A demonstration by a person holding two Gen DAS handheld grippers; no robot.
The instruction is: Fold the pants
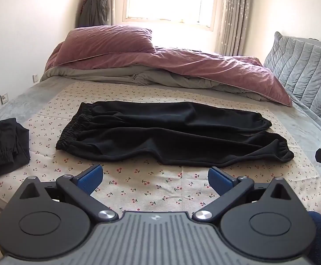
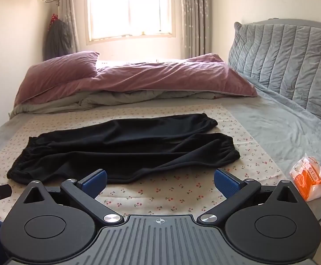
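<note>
Both grippers hang low over the near edge of the bed: the left gripper [image 1: 155, 177] and the right gripper [image 2: 160, 182] each have their blue pads spread as wide as they go, with only patterned cloth between them and nothing held.

Largest in the room is the bed [image 2: 270, 123] with its grey cover and a quilted grey headboard [image 2: 293, 66] on the right. A mauve duvet [image 1: 182, 66] is heaped along the far side under the bright window [image 2: 129, 6]. A cherry-print sheet [image 1: 151, 190] covers the near part of the bed.

On that sheet lie the black pants [image 1: 165, 132], spread flat and lengthwise across the view, elastic waistband to the left, both cuffed legs running right, the nearer leg just beyond the pads of both grippers and not touched by them. A second dark garment [image 1: 3, 145], crumpled, sits at the left edge, well apart from the pants. At the right edge lies an orange packet [image 2: 308, 176], perhaps a snack bag
</note>
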